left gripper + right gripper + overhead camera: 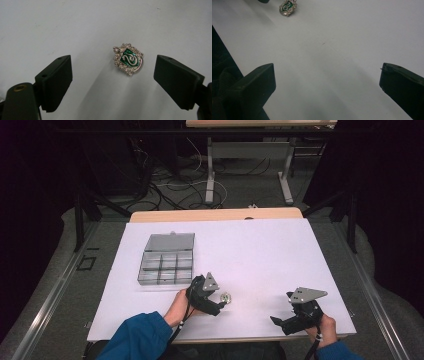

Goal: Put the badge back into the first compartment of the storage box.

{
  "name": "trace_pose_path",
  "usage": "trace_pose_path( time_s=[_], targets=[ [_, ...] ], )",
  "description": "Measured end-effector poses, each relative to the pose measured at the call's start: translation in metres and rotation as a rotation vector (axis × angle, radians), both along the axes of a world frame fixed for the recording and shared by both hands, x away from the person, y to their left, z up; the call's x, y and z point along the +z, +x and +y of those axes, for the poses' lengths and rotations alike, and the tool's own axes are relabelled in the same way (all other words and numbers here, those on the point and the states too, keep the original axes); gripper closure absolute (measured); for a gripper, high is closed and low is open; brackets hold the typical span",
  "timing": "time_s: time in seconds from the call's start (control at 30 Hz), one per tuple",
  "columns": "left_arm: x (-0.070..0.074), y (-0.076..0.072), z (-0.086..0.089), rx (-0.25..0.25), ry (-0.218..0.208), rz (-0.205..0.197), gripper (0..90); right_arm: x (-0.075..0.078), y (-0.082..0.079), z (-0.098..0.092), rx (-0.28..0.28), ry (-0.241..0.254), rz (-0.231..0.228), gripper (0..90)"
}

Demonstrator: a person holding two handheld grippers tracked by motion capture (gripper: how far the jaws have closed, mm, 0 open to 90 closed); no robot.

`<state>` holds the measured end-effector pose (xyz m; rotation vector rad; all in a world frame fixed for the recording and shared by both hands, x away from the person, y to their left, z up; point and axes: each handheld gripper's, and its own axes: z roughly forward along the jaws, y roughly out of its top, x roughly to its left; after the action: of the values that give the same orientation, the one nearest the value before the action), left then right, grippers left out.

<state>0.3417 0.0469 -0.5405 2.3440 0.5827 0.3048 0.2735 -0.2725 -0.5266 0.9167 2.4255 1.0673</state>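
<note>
On the white table surface (260,250), a clear plastic compartment box with its lid open (166,261) sits at the far left. Just right of it, the person's left hand (179,306), in a blue sleeve (137,335), tilts the left gripper (222,303) down toward a small silver crest-shaped pin with green enamel (226,297). In the left gripper view the jaws stand spread wide, the pin (128,59) lying flat between them, touching neither; a silver serpent shows on its green shield. Farther right, the right hand (325,325) holds the right gripper (280,324) low near the table's near edge, pointing leftward. Its own view shows the jaws spread apart over bare surface, the pin (287,7) well ahead.
</note>
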Motion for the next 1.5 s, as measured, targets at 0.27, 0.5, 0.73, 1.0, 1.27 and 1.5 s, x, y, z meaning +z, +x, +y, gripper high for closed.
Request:
trace_pose_path(
  time_s=[0.27, 0.5, 0.73, 1.0, 1.27, 1.5],
  targets=[
    [-0.003, 0.011, -0.012, -0.019, 0.013, 0.045, 25.2, -0.001, 0.001, 0.000, 0.006, 0.004, -0.004, 0.2],
    [-0.013, 0.016, -0.019, -0.043, 0.037, 0.084, 32.4, 0.000, 0.001, 0.000, 0.006, 0.002, -0.002, 0.2],
    [-0.013, 0.012, -0.019, -0.083, 0.021, 0.084, 48.2, -0.001, 0.000, 0.000, -0.003, 0.014, 0.001, 0.2],
    [-0.013, 0.011, -0.017, -0.102, 0.002, 0.087, 56.7, -0.001, 0.001, 0.000, 0.003, 0.011, 0.002, 0.2],
    [-0.012, 0.012, -0.015, -0.132, 0.011, 0.090, 57.2, 0.000, 0.000, 0.000, 0.000, 0.006, -0.002, 0.2],
    [-0.012, 0.012, -0.013, -0.144, 0.003, 0.098, 57.5, 0.000, 0.000, 0.000, 0.000, 0.003, 0.003, 0.2]
  ],
)
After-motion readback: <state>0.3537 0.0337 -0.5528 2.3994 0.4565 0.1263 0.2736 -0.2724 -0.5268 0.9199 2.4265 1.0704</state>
